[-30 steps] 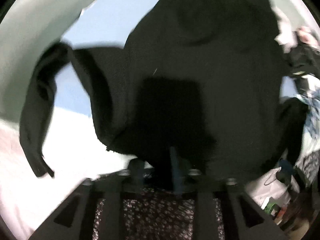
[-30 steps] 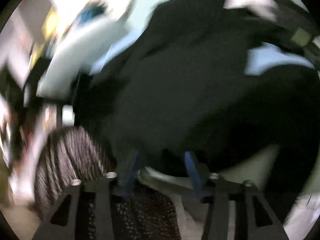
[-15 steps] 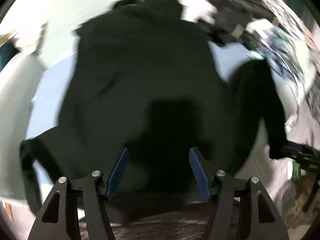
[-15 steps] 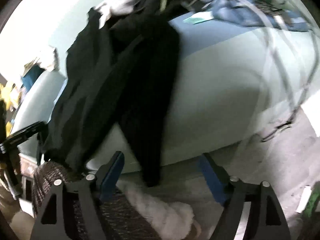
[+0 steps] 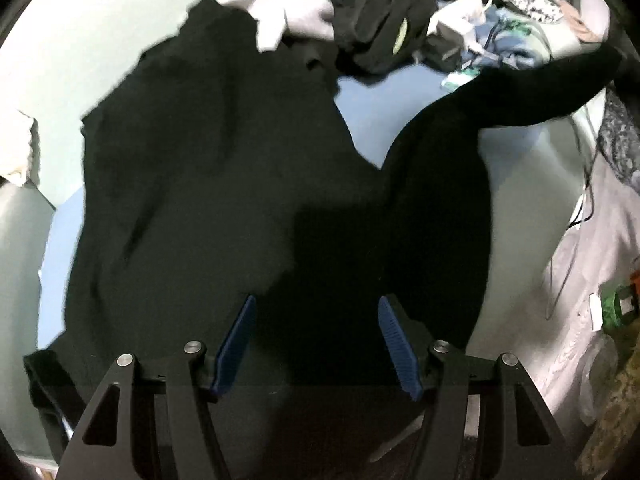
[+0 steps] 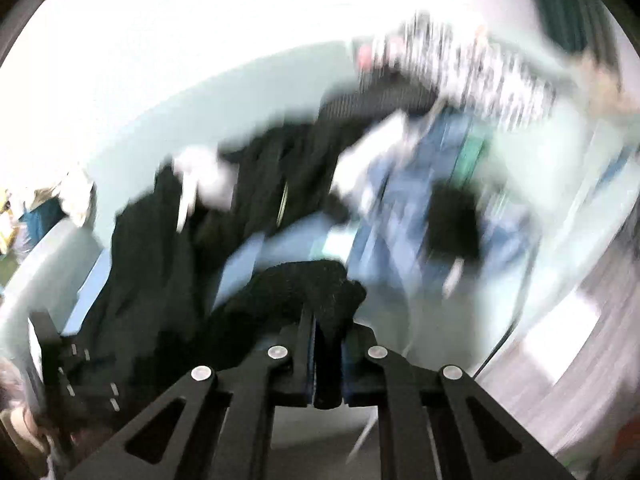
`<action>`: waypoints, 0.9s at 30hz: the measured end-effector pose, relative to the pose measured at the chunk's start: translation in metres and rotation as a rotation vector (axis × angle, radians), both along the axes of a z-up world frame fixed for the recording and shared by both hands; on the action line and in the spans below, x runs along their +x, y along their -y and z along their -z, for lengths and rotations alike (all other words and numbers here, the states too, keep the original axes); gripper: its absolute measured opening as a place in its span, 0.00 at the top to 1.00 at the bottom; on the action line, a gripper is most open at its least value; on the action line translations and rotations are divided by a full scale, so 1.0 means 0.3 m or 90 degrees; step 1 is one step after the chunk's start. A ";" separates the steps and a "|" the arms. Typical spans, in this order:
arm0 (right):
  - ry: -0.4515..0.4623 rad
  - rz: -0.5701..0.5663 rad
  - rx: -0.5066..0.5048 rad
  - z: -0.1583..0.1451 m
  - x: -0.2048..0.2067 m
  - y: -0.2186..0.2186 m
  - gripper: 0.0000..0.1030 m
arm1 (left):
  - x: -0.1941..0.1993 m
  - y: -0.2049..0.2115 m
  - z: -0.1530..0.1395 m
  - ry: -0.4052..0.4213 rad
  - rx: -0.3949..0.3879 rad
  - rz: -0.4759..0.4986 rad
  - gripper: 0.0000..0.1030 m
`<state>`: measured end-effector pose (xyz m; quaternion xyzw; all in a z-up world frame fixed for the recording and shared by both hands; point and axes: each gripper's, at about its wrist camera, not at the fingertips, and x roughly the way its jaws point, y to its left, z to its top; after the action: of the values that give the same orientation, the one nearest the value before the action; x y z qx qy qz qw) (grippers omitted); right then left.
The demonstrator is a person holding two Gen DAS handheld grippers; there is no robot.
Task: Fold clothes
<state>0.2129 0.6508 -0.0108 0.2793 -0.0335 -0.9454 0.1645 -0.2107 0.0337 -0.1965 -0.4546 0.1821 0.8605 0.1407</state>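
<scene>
A black long-sleeved sweater point(image 5: 224, 184) lies spread on a pale blue-green sofa point(image 5: 520, 208). My left gripper point(image 5: 316, 340) is open, its blue pads point(image 5: 236, 344) apart just above the sweater's lower hem, holding nothing. One black sleeve point(image 5: 532, 88) is stretched out to the right. My right gripper point(image 6: 327, 356) is shut on the end of that black sleeve point(image 6: 304, 292), which bunches over the closed jaws. The right wrist view is motion-blurred.
A heap of other clothes point(image 5: 400, 36) lies at the back of the sofa: black, white, blue and patterned pieces. A white cloth point(image 5: 296, 16) lies by the sweater's collar. Clutter and cables point(image 5: 580, 208) show at the right. The sofa armrest point(image 5: 20, 240) is at the left.
The right gripper has shut on the sweater's sleeve and pulled it out to the right. The left gripper stays open over the hem.
</scene>
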 end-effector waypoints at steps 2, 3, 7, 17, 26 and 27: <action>-0.053 0.006 0.009 -0.111 -0.023 0.020 0.90 | -0.011 -0.037 0.039 0.027 0.002 0.002 0.37; -0.077 0.007 0.009 -0.161 -0.024 0.035 0.90 | -0.011 -0.063 0.065 0.042 -0.003 0.014 0.37; -0.127 -0.001 0.012 -0.288 -0.029 0.083 0.90 | 0.022 -0.105 0.105 0.053 -0.012 0.053 0.37; -0.075 -0.262 0.059 -0.227 -0.005 0.596 0.90 | -0.039 0.245 -0.050 0.073 0.244 -0.082 0.37; 0.012 -0.496 0.035 -0.036 0.038 1.079 0.36 | -0.009 0.709 -0.107 0.046 0.308 -0.341 0.37; -0.001 -0.493 0.039 -0.035 0.042 1.064 0.31 | -0.014 0.737 -0.097 0.048 0.302 -0.360 0.37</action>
<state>0.2255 0.3317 -0.0003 0.2754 0.1027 -0.8141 0.5009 -0.2151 -0.1876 -0.1676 -0.4732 -0.1607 0.8661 0.0059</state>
